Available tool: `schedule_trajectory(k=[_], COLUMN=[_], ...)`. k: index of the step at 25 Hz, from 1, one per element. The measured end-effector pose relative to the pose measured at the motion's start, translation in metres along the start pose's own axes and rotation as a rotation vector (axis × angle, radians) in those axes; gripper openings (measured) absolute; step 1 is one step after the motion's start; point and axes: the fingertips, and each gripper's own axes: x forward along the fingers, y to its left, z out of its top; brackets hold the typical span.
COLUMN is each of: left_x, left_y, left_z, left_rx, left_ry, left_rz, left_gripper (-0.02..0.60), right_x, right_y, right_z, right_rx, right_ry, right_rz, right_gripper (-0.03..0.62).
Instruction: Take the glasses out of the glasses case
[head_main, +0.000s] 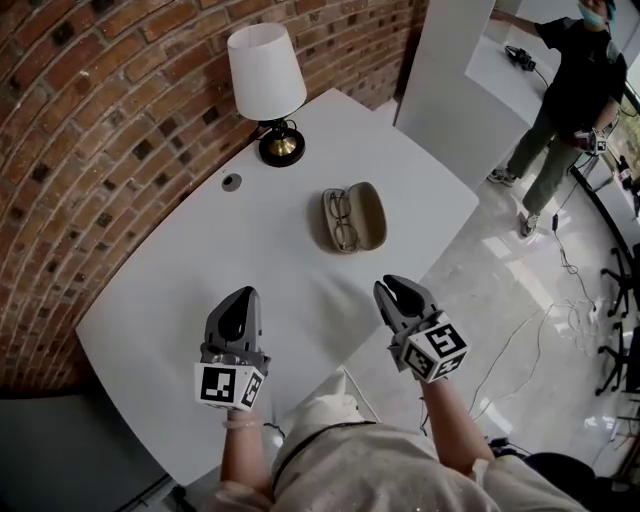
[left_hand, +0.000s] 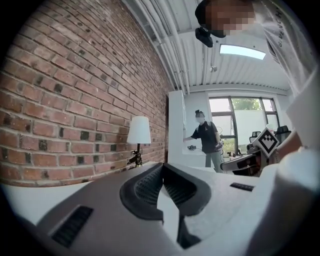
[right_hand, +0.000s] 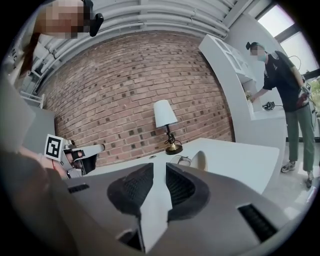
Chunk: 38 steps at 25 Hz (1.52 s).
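Note:
An open tan glasses case (head_main: 368, 214) lies on the white table (head_main: 160, 300), right of its middle. A pair of thin-framed glasses (head_main: 343, 220) rests in its left half. The right gripper view shows the case (right_hand: 201, 161) beyond the jaws with the glasses (right_hand: 183, 160) beside it. My left gripper (head_main: 239, 309) hovers over the near part of the table, its jaws shut and empty (left_hand: 161, 168). My right gripper (head_main: 400, 293) hangs at the table's near right edge, well short of the case. Its jaws (right_hand: 159, 169) stand all but together, with nothing between them.
A table lamp (head_main: 267, 82) with a white shade and a dark base stands at the far end. A small round grommet (head_main: 232, 182) sits in the tabletop near it. A brick wall runs along the left. A person (head_main: 570, 100) stands by a white counter at the far right.

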Motion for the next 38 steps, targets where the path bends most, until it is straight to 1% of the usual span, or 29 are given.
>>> schedule_trajectory(k=[6, 14, 22, 25, 32, 38], left_x=[0.035, 0.068, 0.096, 0.103, 0.111, 0.113], left_y=[0.013, 0.03, 0.034, 0.032, 0.031, 0.035], left_z=[-0.003, -0.017, -0.029, -0.033, -0.042, -0.046], left_rx=[-0.012, -0.008, -0.006, 0.001, -0.007, -0.023], left_ry=[0.013, 0.042, 0.051, 0.063, 0.073, 0.08], left_rz=[-0.037, -0.059, -0.09, -0.1, -0.112, -0.112], left_gripper=[0.005, 0.005, 0.005, 0.005, 0.005, 0.005], right_x=[0.04, 0.082, 0.118, 0.129, 0.146, 0.156], right_y=[-0.009, -0.023, -0.04, -0.043, -0.051, -0.056], right_z=[-0.001, -0.011, -0.02, -0.026, -0.041, -0.05], right_rx=[0.037, 0.045, 0.068, 0.076, 0.085, 0.094], right_ry=[0.055, 0.141, 0.22, 0.254, 0.333, 0.397], right_rz=[-0.02, -0.061, -0.131, -0.151, -0.192, -0.2], right_gripper=[0.094, 0.097, 0.097, 0.097, 0.097, 0.097])
